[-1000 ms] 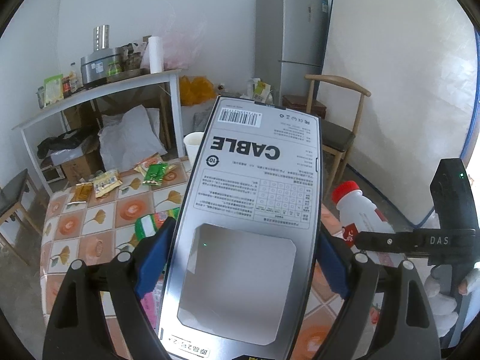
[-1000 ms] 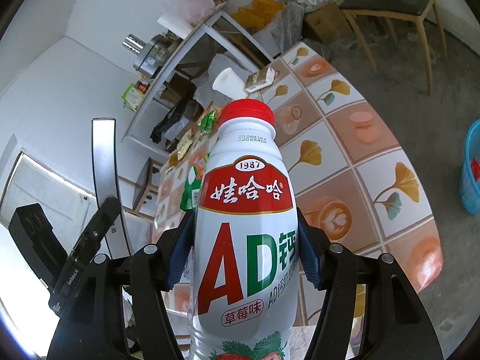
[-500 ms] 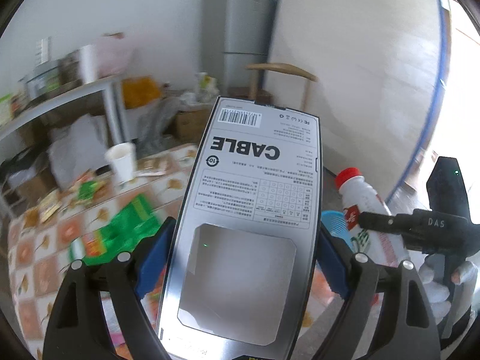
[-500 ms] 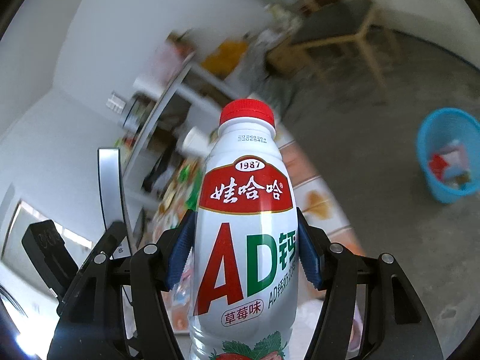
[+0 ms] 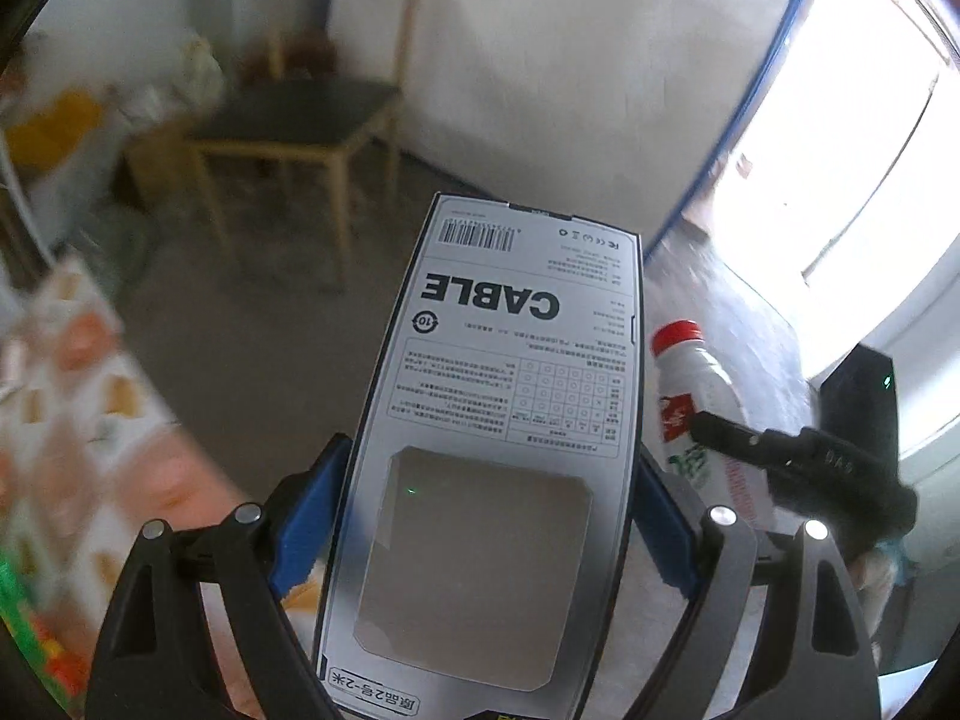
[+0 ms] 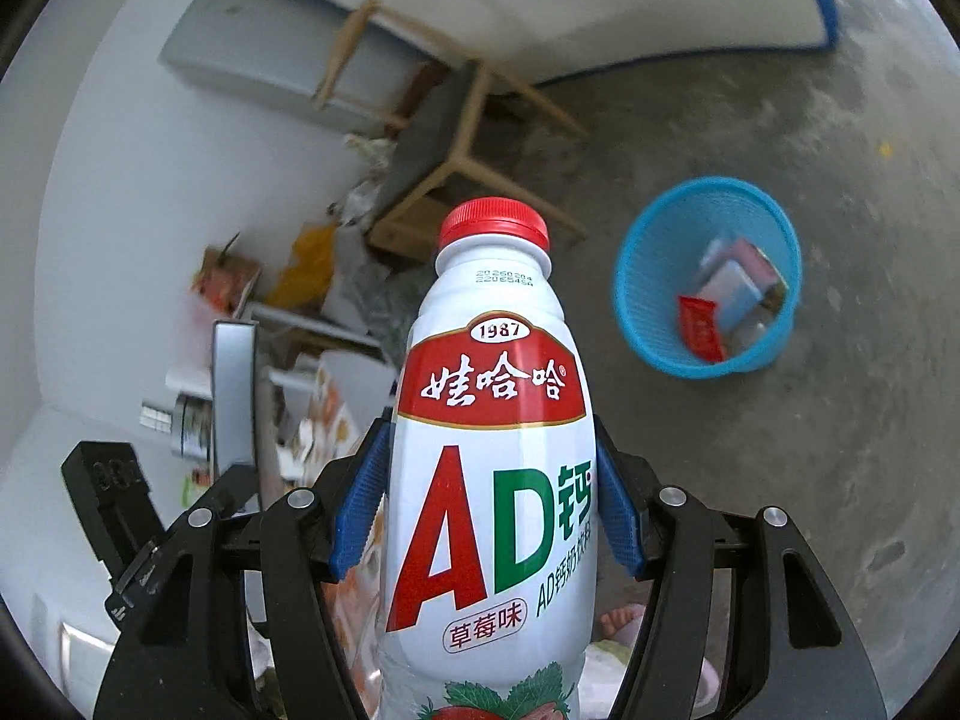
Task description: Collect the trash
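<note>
My left gripper (image 5: 480, 516) is shut on a flat white box marked CABLE (image 5: 498, 420), held in the air beyond the table edge. My right gripper (image 6: 492, 498) is shut on a white drink bottle with a red cap (image 6: 495, 420). The same bottle (image 5: 696, 396) shows to the right of the box in the left wrist view. A blue mesh trash basket (image 6: 648, 312) stands on the floor, up and right of the bottle, with several wrappers and cards inside.
A wooden chair (image 5: 300, 120) stands on the concrete floor near the wall. The table with the patterned cloth (image 5: 66, 396) lies at the left, with snack wrappers (image 5: 24, 630) on it. A mattress (image 6: 540, 0) leans on the wall behind the chair (image 6: 444, 138).
Both grippers have swung to the right, away from the table and toward the floor, still holding the box and bottle. The blue basket has come more fully into the right wrist view.
</note>
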